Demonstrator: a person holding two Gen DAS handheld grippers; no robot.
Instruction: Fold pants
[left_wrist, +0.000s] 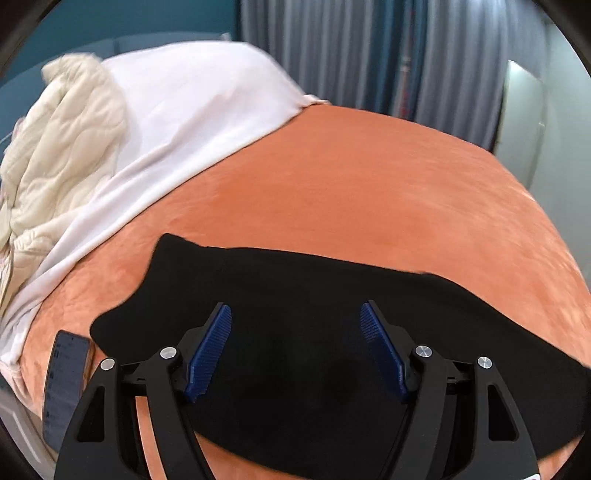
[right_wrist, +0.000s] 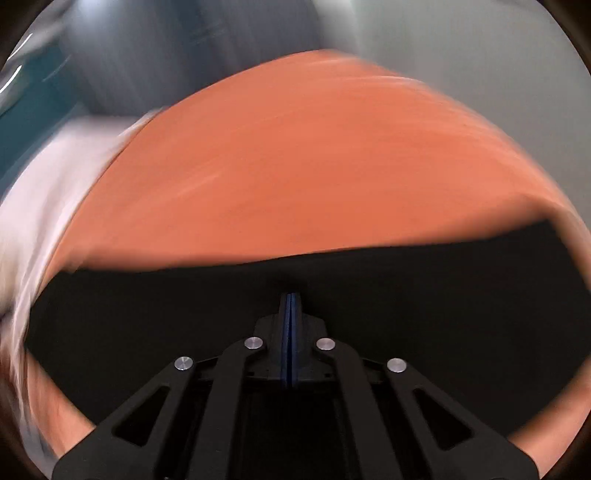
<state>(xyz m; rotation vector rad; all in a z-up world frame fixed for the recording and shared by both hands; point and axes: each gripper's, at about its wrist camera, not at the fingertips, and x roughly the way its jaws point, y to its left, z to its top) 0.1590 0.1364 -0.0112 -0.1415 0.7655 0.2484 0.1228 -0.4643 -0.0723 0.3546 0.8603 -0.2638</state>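
Black pants (left_wrist: 295, 295) flat on bed

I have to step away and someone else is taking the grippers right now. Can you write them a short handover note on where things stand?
Left gripper: open, nothing between the pads, hovering over the black pants.
Right gripper: pads shut together over the pants; the view is blurred, so whether any fabric is pinched cannot be told.
Pants: spread as a long black band across the orange blanket. A phone lies beside their left end.
Done: pants laid out; how many folds are made is unclear.
Left: finish folding.
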